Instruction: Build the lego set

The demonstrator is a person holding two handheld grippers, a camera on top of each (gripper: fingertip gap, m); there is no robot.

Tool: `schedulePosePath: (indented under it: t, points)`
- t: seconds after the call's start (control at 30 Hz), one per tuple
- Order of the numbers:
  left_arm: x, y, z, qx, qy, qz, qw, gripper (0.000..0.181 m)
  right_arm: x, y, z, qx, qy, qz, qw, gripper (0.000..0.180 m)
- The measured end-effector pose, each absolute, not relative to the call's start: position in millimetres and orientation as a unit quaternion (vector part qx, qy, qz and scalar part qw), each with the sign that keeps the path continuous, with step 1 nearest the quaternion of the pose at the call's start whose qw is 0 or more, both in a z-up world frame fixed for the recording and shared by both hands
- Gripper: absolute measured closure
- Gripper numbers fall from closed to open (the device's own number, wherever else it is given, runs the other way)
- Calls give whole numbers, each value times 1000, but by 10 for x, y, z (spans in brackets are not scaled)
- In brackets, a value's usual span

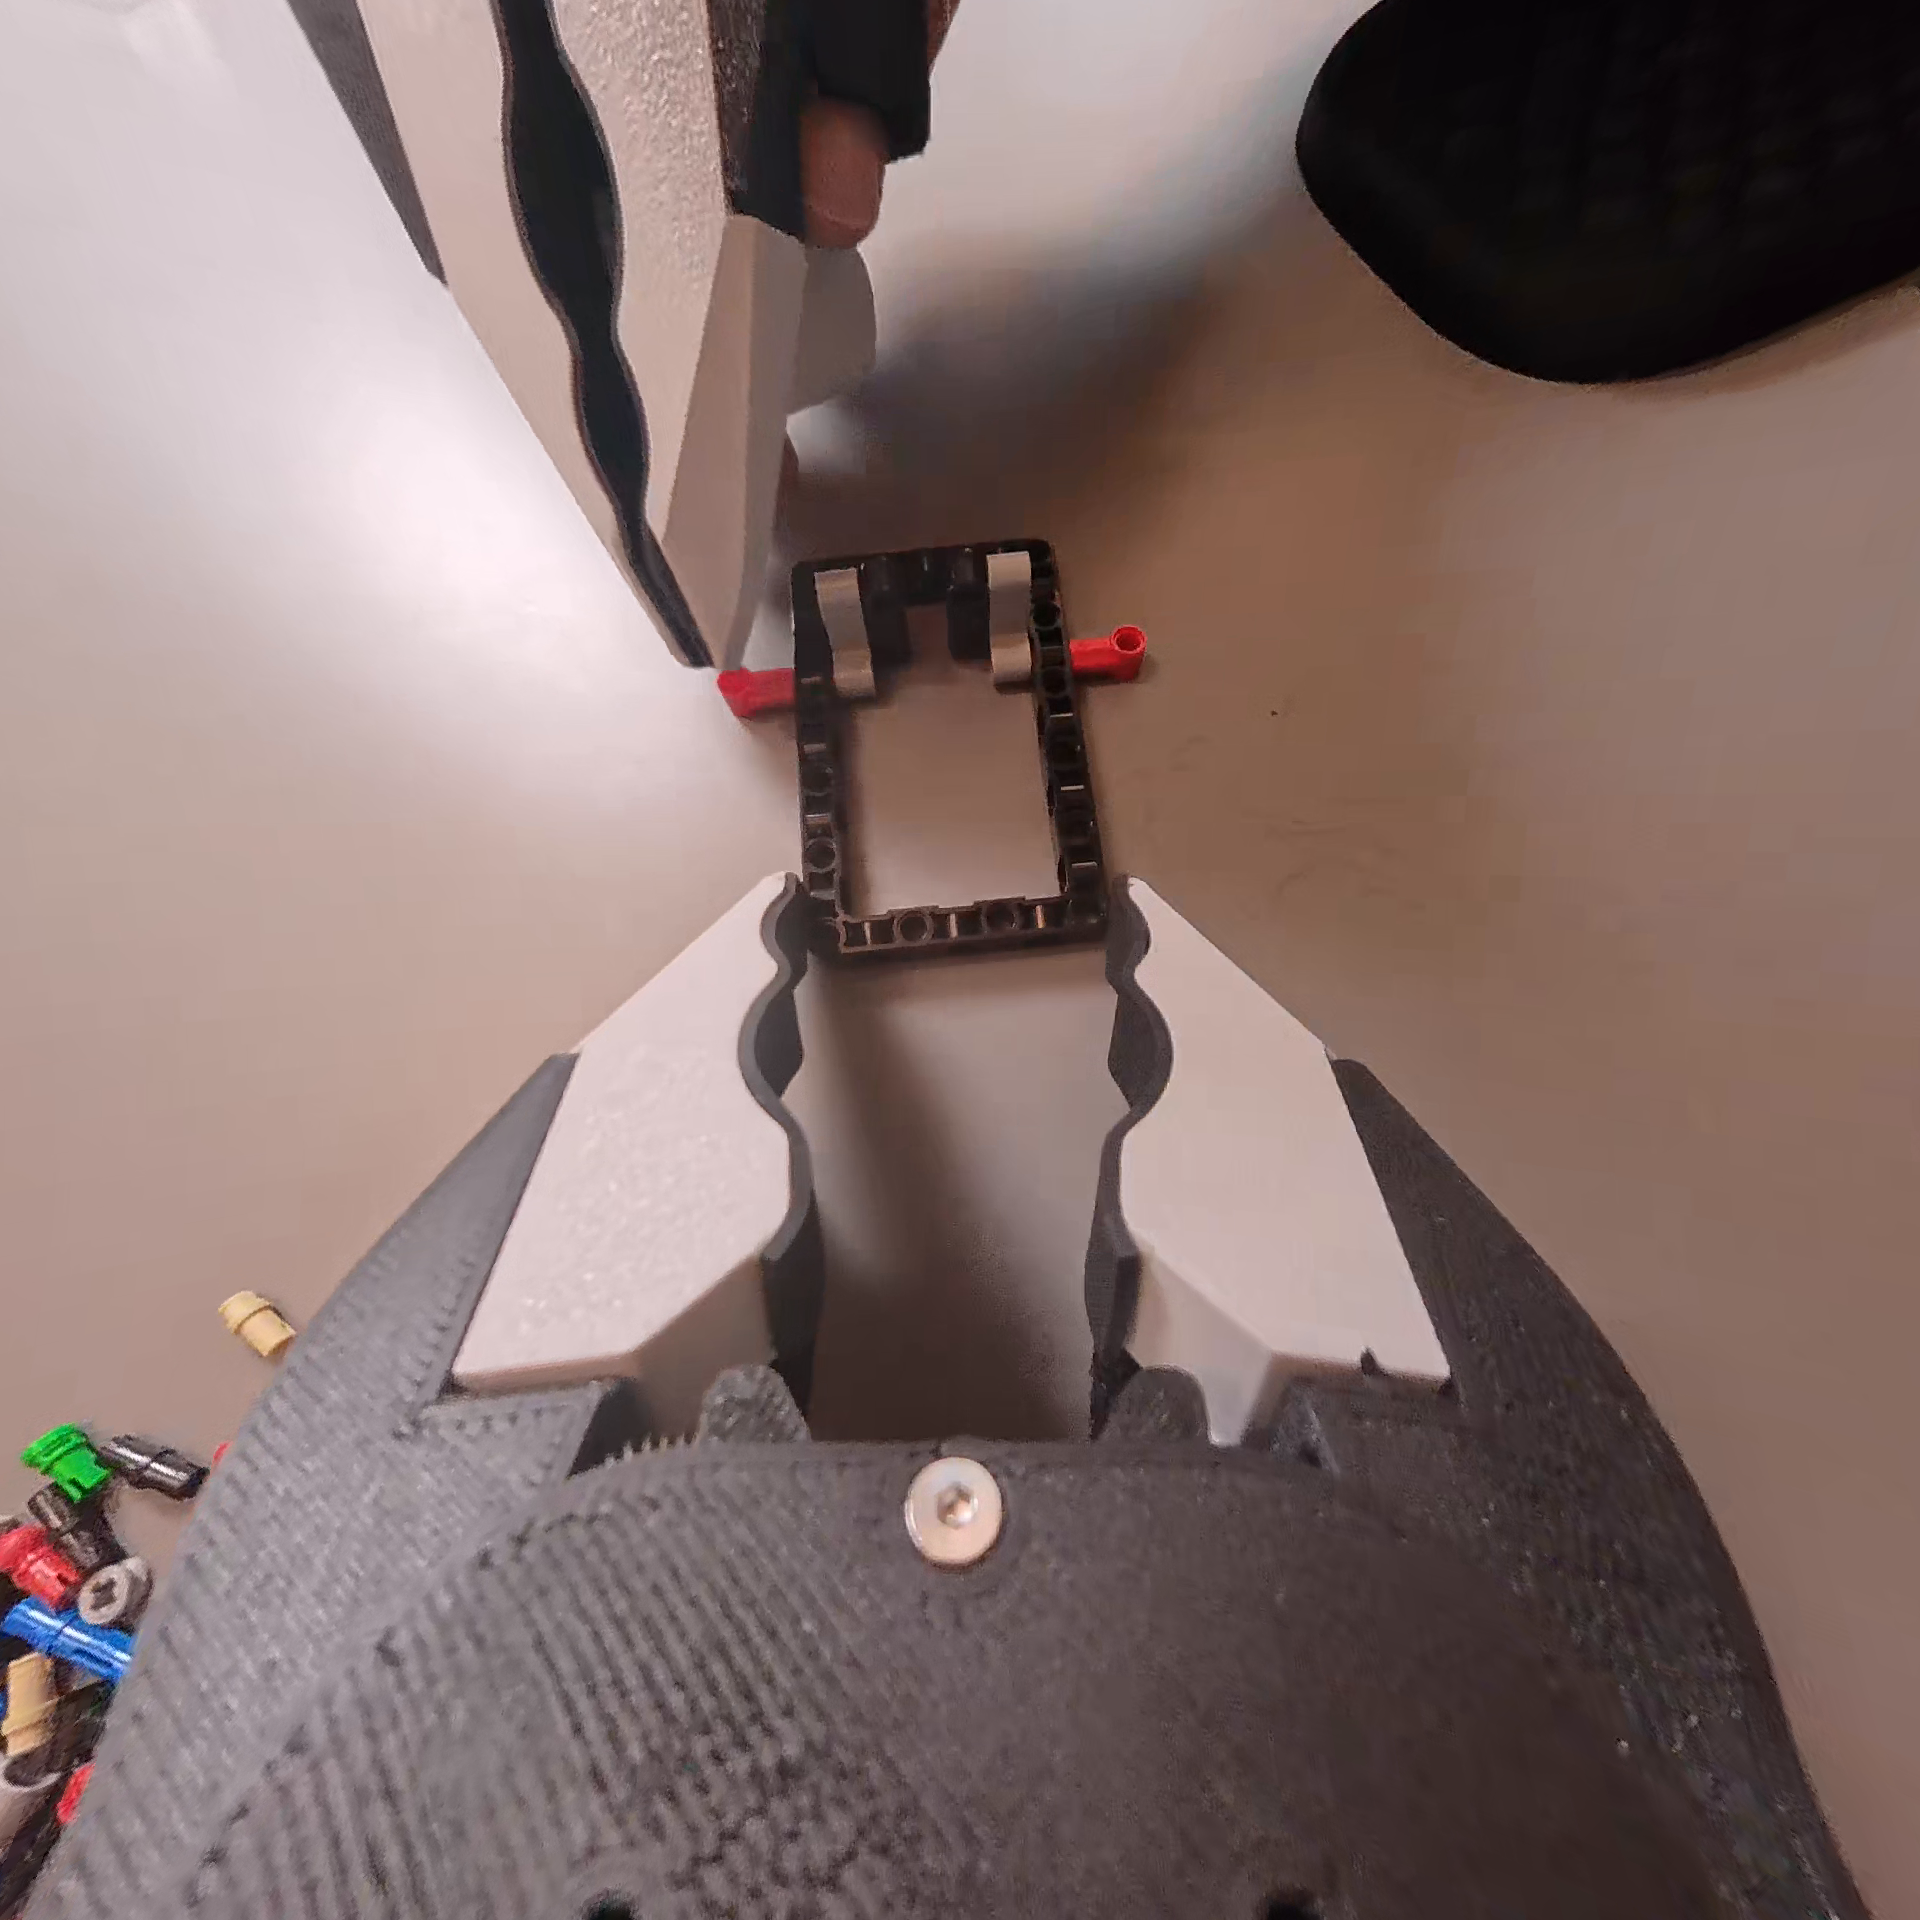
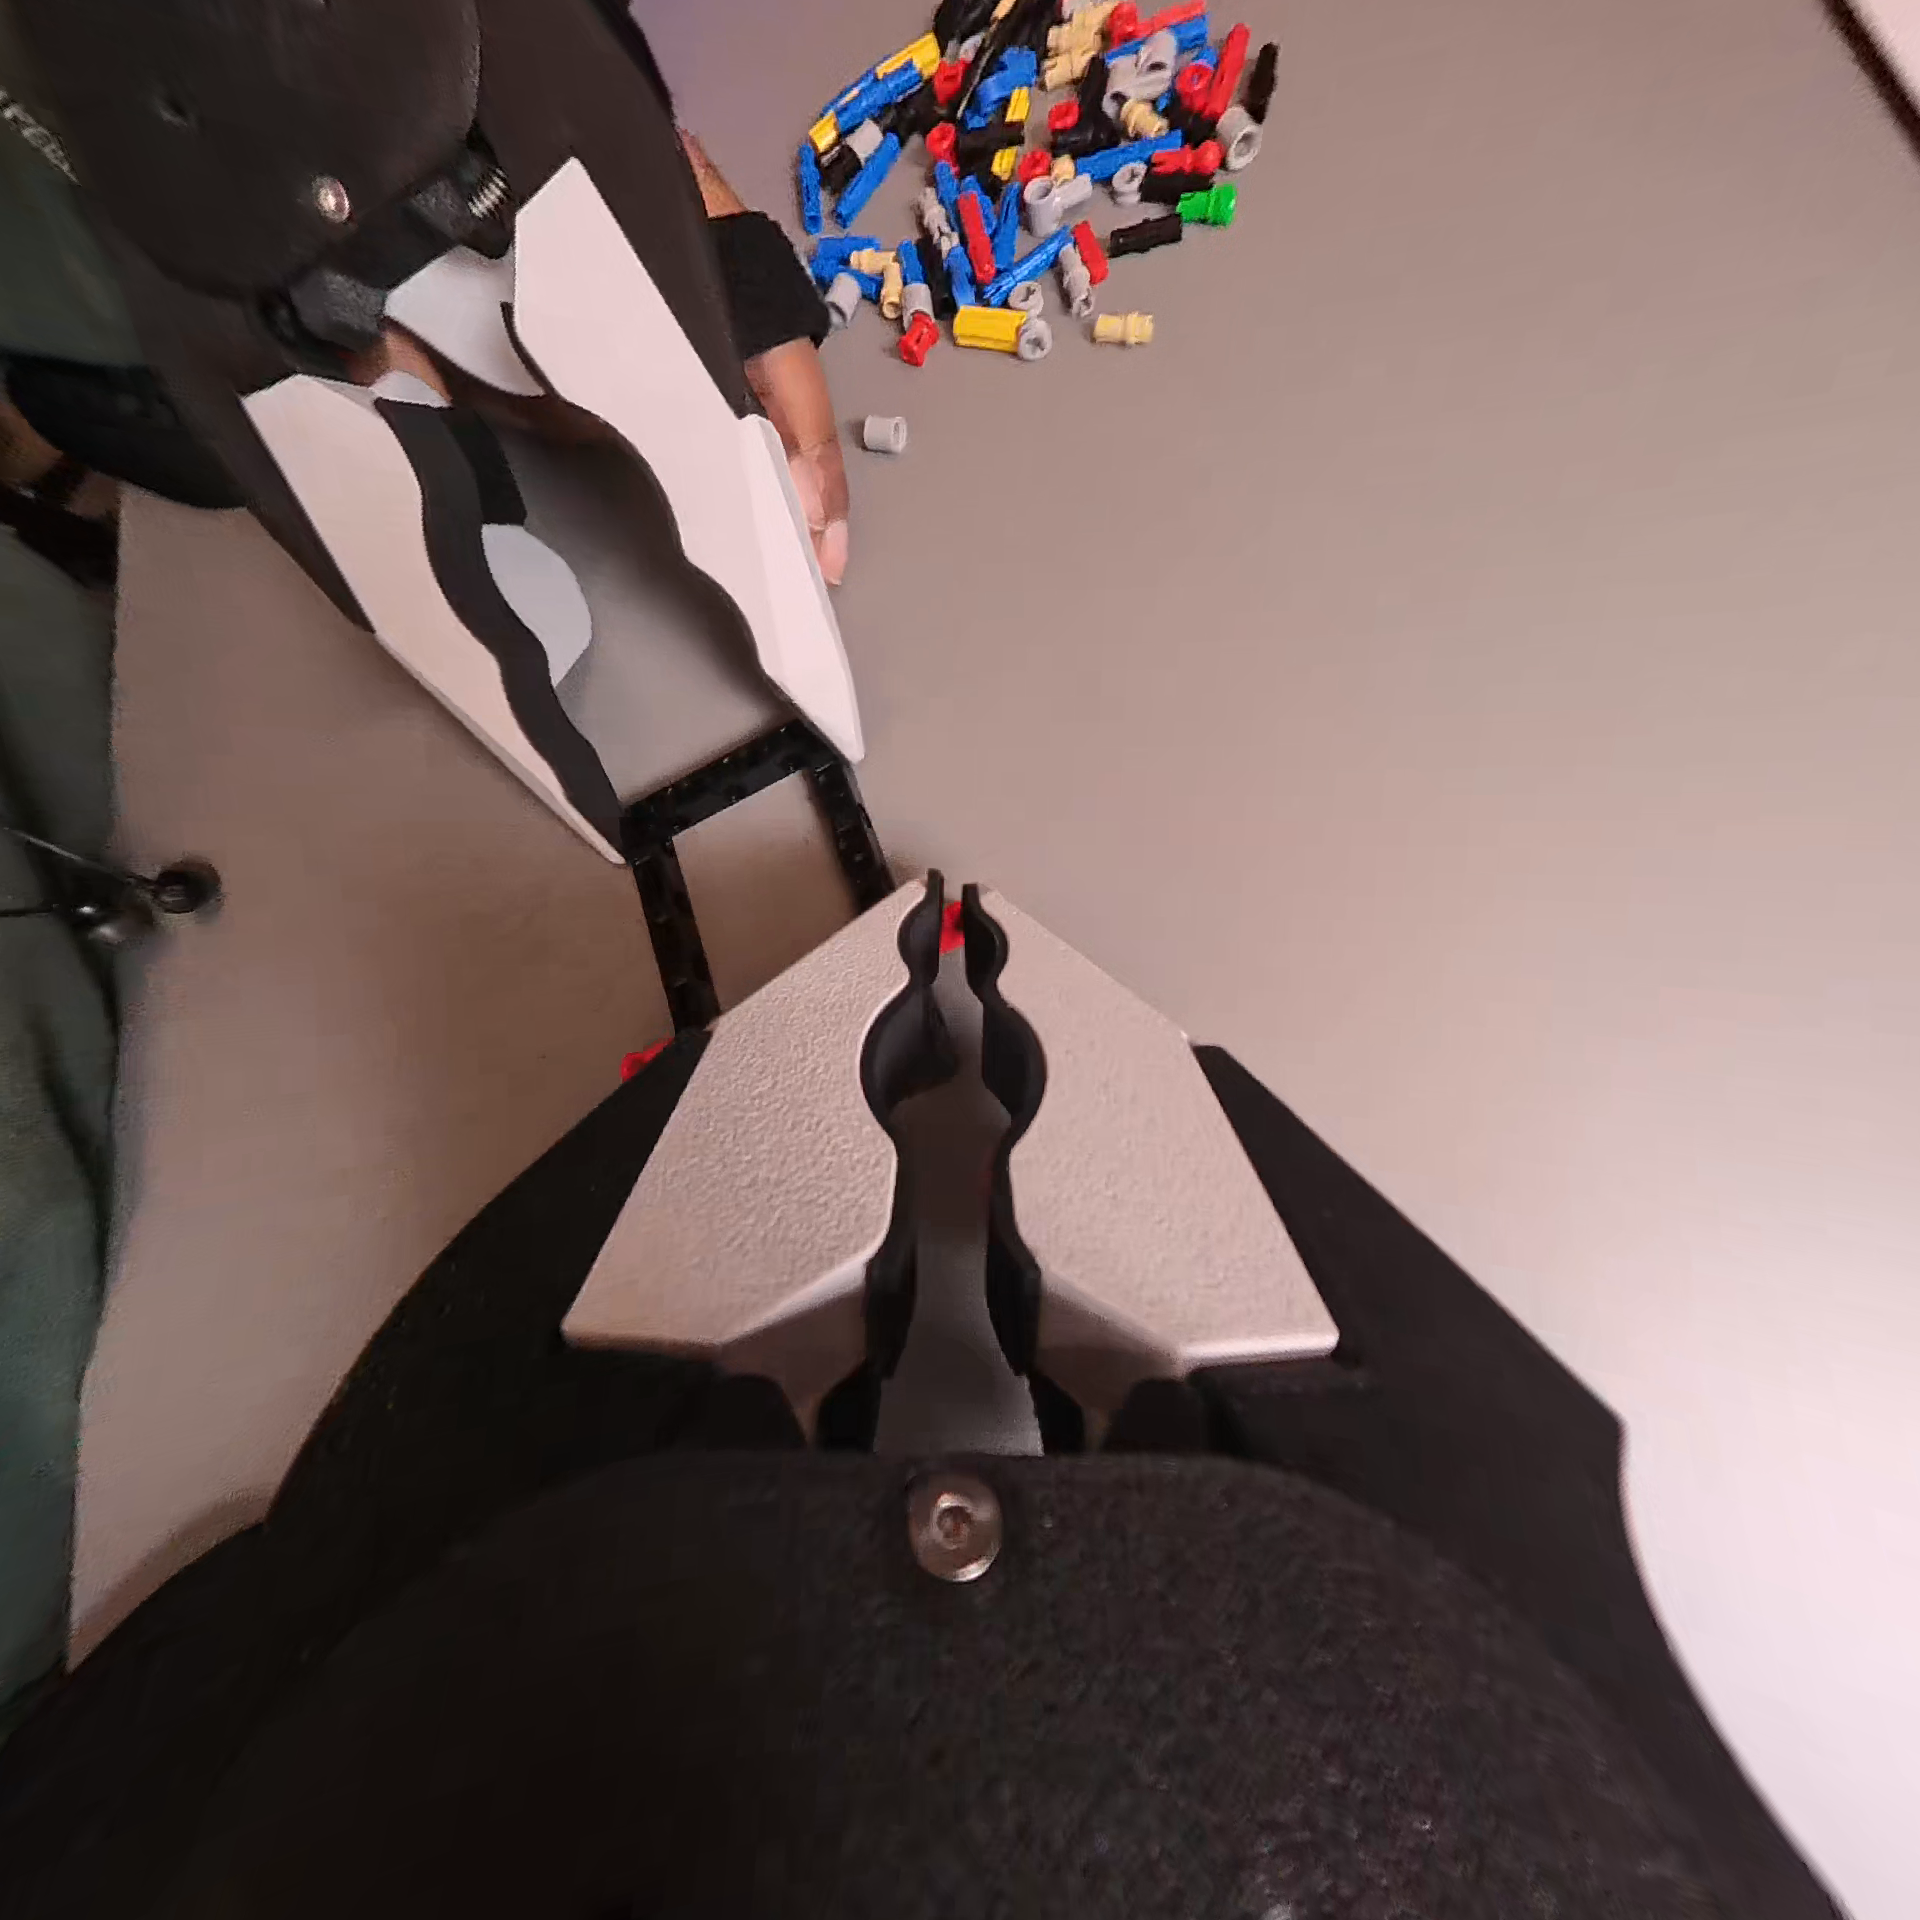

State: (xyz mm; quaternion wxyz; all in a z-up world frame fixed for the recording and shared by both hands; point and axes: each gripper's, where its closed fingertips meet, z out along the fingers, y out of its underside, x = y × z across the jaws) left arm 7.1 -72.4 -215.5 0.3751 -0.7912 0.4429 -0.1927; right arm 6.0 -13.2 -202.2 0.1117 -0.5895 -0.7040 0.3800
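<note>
A black rectangular Lego frame [image 1: 1070,769] lies flat on the grey table. Two grey pieces [image 1: 847,634] sit inside its far end. A red piece sticks out on each side, the right one [image 1: 1107,655] free. My left gripper [image 1: 958,914] is shut on the frame's near end, one fingertip at each corner. In the right wrist view my right gripper [image 2: 951,904] is shut on the other red piece [image 2: 951,928] at the frame's side [image 2: 675,935]. The left gripper [image 2: 738,800] shows there too, on the frame's end. The right gripper [image 1: 727,644] also shows in the left wrist view, over the left red piece [image 1: 756,694].
A pile of loose coloured pieces [image 2: 1039,156] lies at the far side, also seen at the left wrist view's lower left [image 1: 62,1558]. A grey bush [image 2: 884,433] and a tan pin [image 2: 1122,328] lie apart from it. A dark rounded object [image 1: 1621,177] sits beyond the frame. My left gripper's tips are some 8 cm from the grey bush [image 2: 884,433].
</note>
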Motion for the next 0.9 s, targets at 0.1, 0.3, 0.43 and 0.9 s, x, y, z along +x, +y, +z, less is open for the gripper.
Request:
schedulePosePath:
  t: [0.1,0.3,0.43,0.9]
  points:
    - [70,-723,-2156,-790,444,-193,375,123,57,-119,-2093,-585,-718,363,102,180]
    - [71,-730,-2157,-794,441,-192,372,123,93,-111,-2114,-574,-732,354,96,180]
    - [76,-731,-2158,-796,442,-192,367,123,110,-118,-2125,-539,-768,321,129,180]
    - [80,-700,-2154,-775,472,-206,367,123,493,-349,-1822,-534,-732,356,227,125]
